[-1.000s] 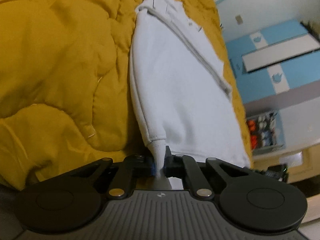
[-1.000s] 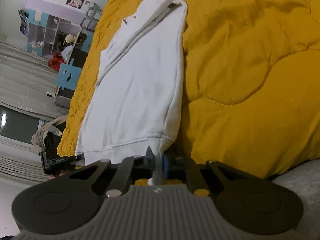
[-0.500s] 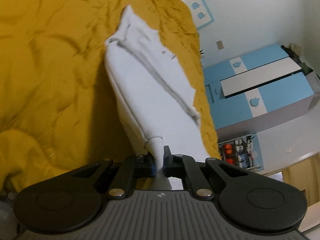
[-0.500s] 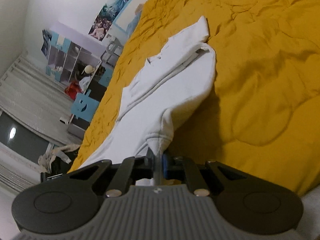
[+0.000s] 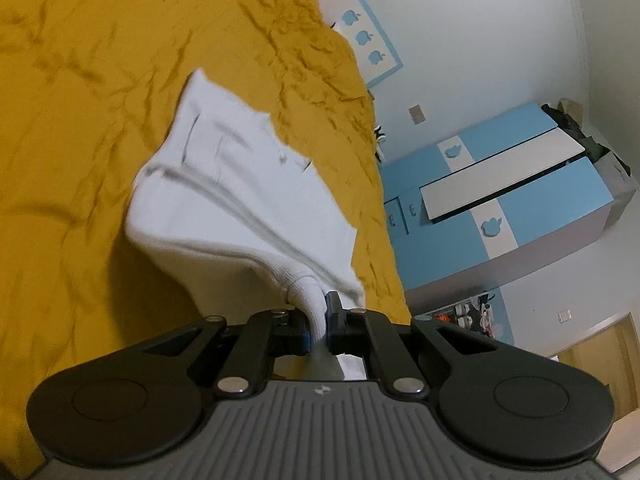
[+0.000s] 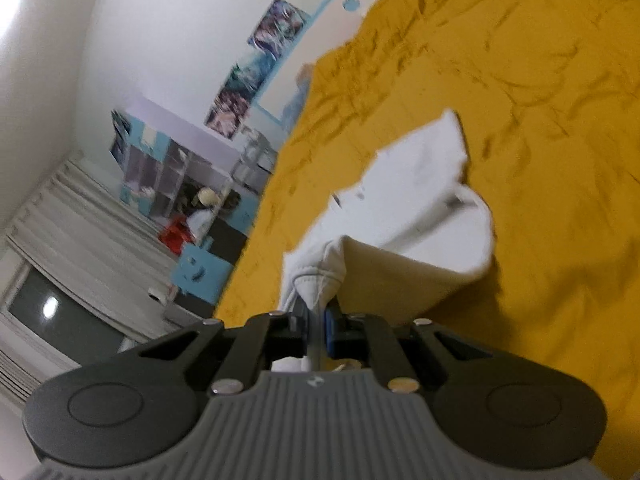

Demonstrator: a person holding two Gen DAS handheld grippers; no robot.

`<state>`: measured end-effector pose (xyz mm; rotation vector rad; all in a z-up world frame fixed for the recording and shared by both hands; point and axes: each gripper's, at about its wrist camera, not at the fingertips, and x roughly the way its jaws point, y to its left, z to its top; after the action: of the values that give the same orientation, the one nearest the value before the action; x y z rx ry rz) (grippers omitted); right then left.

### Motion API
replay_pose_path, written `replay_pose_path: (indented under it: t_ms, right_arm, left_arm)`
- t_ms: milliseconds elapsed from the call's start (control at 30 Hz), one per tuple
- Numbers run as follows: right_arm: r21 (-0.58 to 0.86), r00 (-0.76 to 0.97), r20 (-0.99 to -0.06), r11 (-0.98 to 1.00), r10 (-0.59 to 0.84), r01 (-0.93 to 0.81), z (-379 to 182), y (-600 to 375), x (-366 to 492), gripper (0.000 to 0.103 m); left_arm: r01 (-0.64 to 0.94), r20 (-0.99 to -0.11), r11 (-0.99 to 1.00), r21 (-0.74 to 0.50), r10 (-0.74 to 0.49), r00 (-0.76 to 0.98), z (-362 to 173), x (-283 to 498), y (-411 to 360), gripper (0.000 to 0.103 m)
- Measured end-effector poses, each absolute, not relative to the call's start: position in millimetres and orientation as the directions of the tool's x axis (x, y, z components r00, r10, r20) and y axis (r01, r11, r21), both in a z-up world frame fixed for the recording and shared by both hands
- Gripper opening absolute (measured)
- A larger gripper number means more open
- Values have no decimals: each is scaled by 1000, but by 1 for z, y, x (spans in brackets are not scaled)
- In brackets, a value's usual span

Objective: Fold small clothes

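A small white garment (image 5: 240,196) lies partly on a mustard-yellow quilt (image 5: 80,120). My left gripper (image 5: 318,322) is shut on one corner of its hem and holds that corner lifted off the quilt. My right gripper (image 6: 316,320) is shut on the other hem corner of the same white garment (image 6: 420,208), also lifted. The near half of the garment curls up and over toward its far half, which still rests on the quilt (image 6: 540,120). The collar end lies flat, far from both grippers.
The quilt covers a bed. In the left wrist view a blue and white wardrobe (image 5: 500,192) stands past the bed's right edge. In the right wrist view shelves (image 6: 168,168) and a blue chair (image 6: 200,272) stand past the bed's left edge.
Both grippers have risen and moved forward with the hem corners. The garment, flat and stretched one second ago, now bends over itself at its middle.
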<state>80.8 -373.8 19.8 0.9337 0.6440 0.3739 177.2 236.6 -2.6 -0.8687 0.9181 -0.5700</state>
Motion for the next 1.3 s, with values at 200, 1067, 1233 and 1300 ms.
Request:
replay_pose_path:
  t_ms: [200,1067,1233,1300]
  right_arm:
    - [849,761,-318,528,566,-38,29,-375,125,3]
    - [789,780,-411,613,472,44,2,-384,337,3]
    - [777,774,-436,626,459,66,-17,-383,373,3]
    - [781,759,-458,617,463,94,-27,-382,388,3]
  left_arm:
    - [59,-437,538,-841,-740,512,6,214,229,7]
    - [6,-460,560,-829,-687,562,-41,409,213,7]
    - [-52,-539,621,-782,-632,556,-66,442,207,7]
    - [-64,-544,619,-783,-630,555,-74,449,207,7]
